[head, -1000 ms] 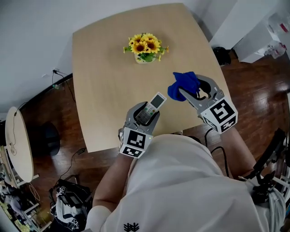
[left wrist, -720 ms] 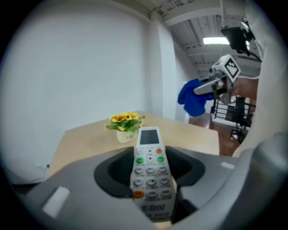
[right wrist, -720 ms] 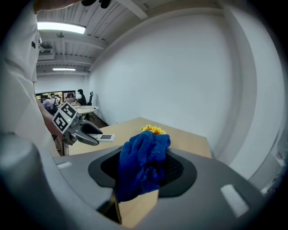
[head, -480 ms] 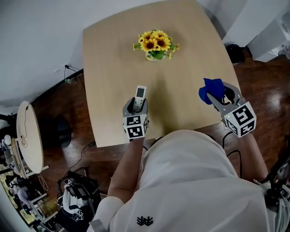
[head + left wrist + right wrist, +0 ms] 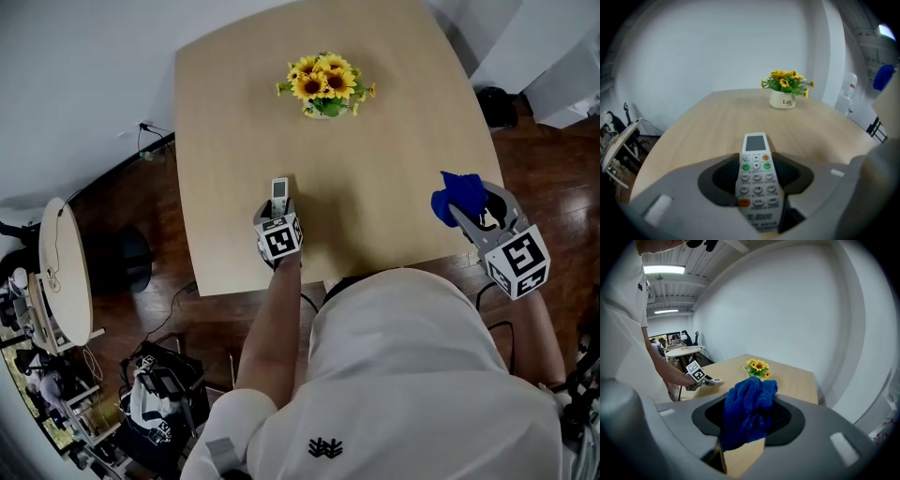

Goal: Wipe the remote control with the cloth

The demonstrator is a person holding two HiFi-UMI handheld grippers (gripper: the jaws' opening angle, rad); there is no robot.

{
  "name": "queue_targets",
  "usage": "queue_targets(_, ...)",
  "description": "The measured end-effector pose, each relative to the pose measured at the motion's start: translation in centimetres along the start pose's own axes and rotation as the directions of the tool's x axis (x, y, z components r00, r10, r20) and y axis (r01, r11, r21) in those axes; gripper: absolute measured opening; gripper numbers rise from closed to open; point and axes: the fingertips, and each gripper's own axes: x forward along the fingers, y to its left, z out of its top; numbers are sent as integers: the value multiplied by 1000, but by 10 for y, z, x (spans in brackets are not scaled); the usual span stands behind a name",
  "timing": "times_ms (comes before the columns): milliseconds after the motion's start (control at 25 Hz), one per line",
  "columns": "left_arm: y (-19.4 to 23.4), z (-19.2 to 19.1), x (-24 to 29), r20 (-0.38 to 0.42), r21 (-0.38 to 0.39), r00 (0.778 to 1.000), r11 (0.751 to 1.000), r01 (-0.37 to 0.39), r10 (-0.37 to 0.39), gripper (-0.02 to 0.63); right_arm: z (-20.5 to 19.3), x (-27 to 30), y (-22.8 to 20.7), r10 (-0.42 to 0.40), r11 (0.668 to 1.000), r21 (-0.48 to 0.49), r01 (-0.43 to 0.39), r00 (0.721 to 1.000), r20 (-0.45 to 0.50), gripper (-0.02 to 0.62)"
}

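A white remote control (image 5: 756, 180) with a small screen and coloured buttons lies lengthwise between the jaws of my left gripper (image 5: 757, 187), which is shut on it. In the head view that remote control (image 5: 278, 192) pokes out ahead of the left gripper (image 5: 276, 222), over the table's near left part. A bunched blue cloth (image 5: 747, 413) is clamped in my right gripper (image 5: 749, 425). Seen from the head, the blue cloth (image 5: 459, 197) and right gripper (image 5: 472, 208) hang at the table's right front corner, far from the remote.
A white pot of yellow sunflowers (image 5: 324, 86) stands at the far middle of the light wooden table (image 5: 375, 178). Dark wooden floor surrounds the table. A small round side table (image 5: 58, 281) and cluttered gear sit at the left.
Both grippers have drawn apart: the left one with the remote slid a little left and forward, the right one with the cloth moved right toward the table's corner.
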Motion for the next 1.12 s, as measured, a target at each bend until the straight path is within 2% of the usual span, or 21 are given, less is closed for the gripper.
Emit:
queue_targets(240,3,-11,11,-35,-15,998,999,-43,42,236,-7,-4,-7,10,1000,5,-10,1000,-3,196)
queue_targets(440,2,-17,11,-66,18,996,998,-66,67,238,-5,-3,-8,31,1000,5,-31,1000,3,196)
queue_targets(800,-2,-13,19,-83,20,996,999,-36,38,247,-10,13,-16,47,999,10,-48,999,6,196)
queue_targets(880,-4,-11,16,-88,31,996,999,-28,31,284,-11,14,-13,58,998,15,-58,998,8,196)
queue_targets(1120,7,-14,-27,-52,69,998,997,-44,47,288,-12,28,1,104,994,29,-105,994,25,196)
